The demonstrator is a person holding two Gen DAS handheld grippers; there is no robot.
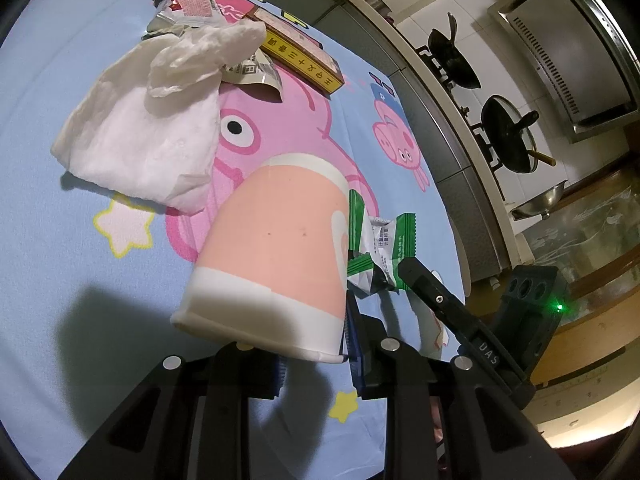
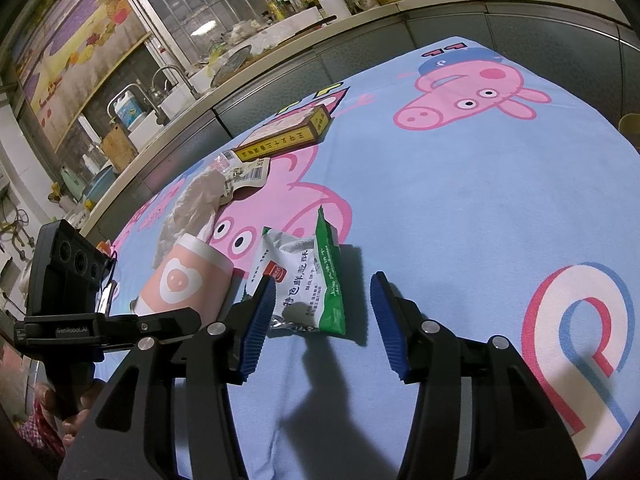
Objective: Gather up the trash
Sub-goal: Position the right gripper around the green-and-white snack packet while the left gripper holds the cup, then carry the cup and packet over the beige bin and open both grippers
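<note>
Collecting trash with one piece in hand and most of it not yet gathered.

You have the left gripper (image 1: 310, 354) pinching the rim of the pink and white paper cup (image 1: 276, 256), which fills the lower centre of the left wrist view, tilted; whether it is clear of the cartoon-pig blue tablecloth (image 2: 460, 216) I cannot tell. Your right gripper (image 2: 322, 322) is spread wide with nothing between its blue pads (image 2: 258, 328), poised at the near end of the green and white snack wrapper (image 2: 304, 280) in the middle of the right wrist view. Left on the cloth, by my reading: that wrapper, the crumpled white tissue paper (image 1: 148, 136) at left centre, the yellow and brown flat cardboard box (image 1: 304, 58) and the torn red printed packet (image 1: 192, 4) toward the top. No bin or bag shows in either view, so nothing looks disposed of yet.
</note>
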